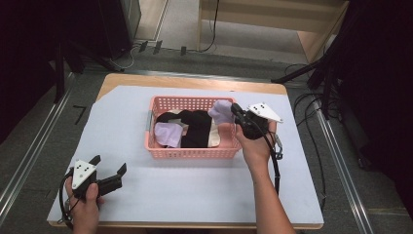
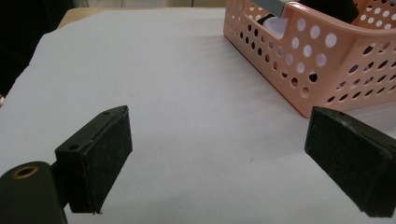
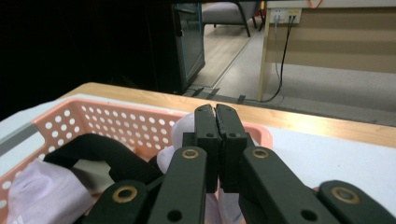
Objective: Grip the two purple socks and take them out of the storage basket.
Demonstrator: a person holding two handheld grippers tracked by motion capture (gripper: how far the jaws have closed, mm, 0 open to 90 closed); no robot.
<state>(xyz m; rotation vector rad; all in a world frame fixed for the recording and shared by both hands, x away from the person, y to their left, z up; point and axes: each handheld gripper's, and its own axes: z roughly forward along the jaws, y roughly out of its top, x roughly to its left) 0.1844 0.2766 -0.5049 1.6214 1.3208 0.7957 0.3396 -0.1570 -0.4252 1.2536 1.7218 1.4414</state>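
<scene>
One "7" is marked on the floor (image 1: 79, 114), left of table. R gripper (image 1: 234, 110) clenched on lilac cloth (image 1: 220, 111), apparently lifted over pink basket (image 1: 187, 152). L gripper (image 1: 108, 165) released, nothing between pads.

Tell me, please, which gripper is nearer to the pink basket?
The right gripper. It is over the pink basket's right end, shut on a lilac cloth. The left gripper rests open on the table, well off the basket's near left corner.
</scene>
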